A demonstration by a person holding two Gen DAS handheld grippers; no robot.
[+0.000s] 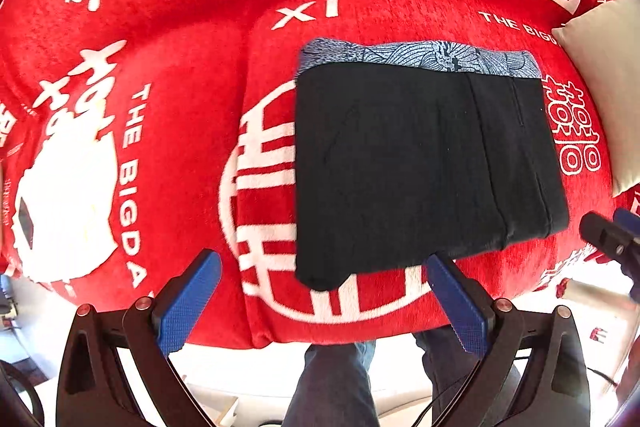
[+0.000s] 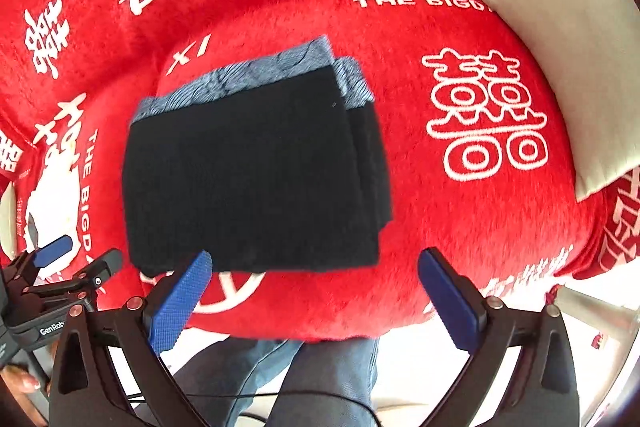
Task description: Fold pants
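One large red plush blanket (image 1: pixel 192 39), printed with white characters and the words "THE BIGDAY", is spread over the whole padded surface seen in both views; what lies under it cannot be told. A pale cushion (image 2: pixel 568 67) is set on the blanket at the far right, well apart from the pants. The black pants (image 1: pixel 416 163) are laid folded into a compact rectangle near the middle of the blanket, with a blue patterned waistband (image 1: pixel 420 55) shown along the far edge and stacked layers visible at the right side. Below the blanket's near edge, a person's legs (image 2: pixel 320 379) in blue jeans and a light floor are seen. The left gripper (image 1: pixel 324 303) is held wide open above the near edge of the pants, nothing gripped. The right gripper (image 2: pixel 316 299) is likewise spread wide and empty.
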